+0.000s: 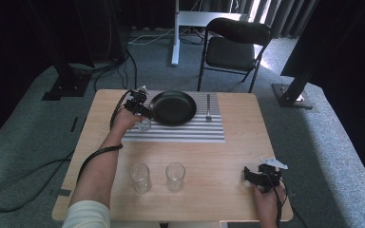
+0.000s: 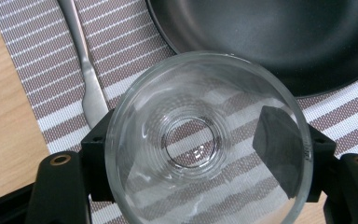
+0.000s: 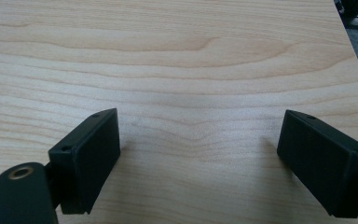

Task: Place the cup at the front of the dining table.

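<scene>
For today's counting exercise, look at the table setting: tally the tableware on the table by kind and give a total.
Clear glasses: 3, one held in the left gripper over the striped placemat, two standing near the front edge
Black plate: 1
Metal cutlery: 2, one left of the plate, one right of it
Total: 6

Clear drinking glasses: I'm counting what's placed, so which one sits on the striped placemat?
The clear glass in the left gripper, beside the black plate; the others stand on bare wood.
</scene>
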Motion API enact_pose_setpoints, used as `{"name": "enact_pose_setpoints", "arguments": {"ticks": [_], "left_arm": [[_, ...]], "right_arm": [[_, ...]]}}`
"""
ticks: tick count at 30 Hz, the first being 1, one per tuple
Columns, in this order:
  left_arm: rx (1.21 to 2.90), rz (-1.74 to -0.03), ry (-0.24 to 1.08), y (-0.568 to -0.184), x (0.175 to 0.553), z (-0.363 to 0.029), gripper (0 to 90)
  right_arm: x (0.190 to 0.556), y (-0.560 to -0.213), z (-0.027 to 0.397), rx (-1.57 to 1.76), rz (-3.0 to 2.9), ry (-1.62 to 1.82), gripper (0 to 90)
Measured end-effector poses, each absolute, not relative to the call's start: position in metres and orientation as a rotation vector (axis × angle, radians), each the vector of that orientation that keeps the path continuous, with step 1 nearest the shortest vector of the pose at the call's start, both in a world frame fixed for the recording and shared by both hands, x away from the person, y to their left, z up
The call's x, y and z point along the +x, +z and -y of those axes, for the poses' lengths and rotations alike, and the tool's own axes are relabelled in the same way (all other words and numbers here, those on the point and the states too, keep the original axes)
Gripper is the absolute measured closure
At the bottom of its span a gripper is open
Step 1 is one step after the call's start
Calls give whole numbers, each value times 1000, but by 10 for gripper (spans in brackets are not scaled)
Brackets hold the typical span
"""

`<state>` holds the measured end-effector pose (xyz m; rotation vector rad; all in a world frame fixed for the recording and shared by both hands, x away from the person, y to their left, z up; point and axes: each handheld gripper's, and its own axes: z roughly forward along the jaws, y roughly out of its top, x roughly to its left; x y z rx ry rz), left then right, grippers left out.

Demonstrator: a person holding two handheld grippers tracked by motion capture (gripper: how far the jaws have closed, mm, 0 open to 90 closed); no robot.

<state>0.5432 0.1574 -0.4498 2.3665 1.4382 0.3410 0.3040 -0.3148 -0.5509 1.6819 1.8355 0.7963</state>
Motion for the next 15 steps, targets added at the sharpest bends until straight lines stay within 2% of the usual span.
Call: {"name": "enact_pose_setpoints", "arguments": {"ticks": [5,8,11,15], "left_arm": [[2342,-1410,324,-452,541,-163,286],[2310,-1432,309,-454,539,-164,203],[2357,-1430,371,-459,536,-162,203],[2337,-1440,369,-460,532,-166,203]], "right_arm": [[304,-551,315,1681,-1836,796,126],[304,-551,315,1681,-1836,796,126],[304,-551,315,1681,-1836,797,126],[304,-551,315,1682,-1836,797,126]]}}
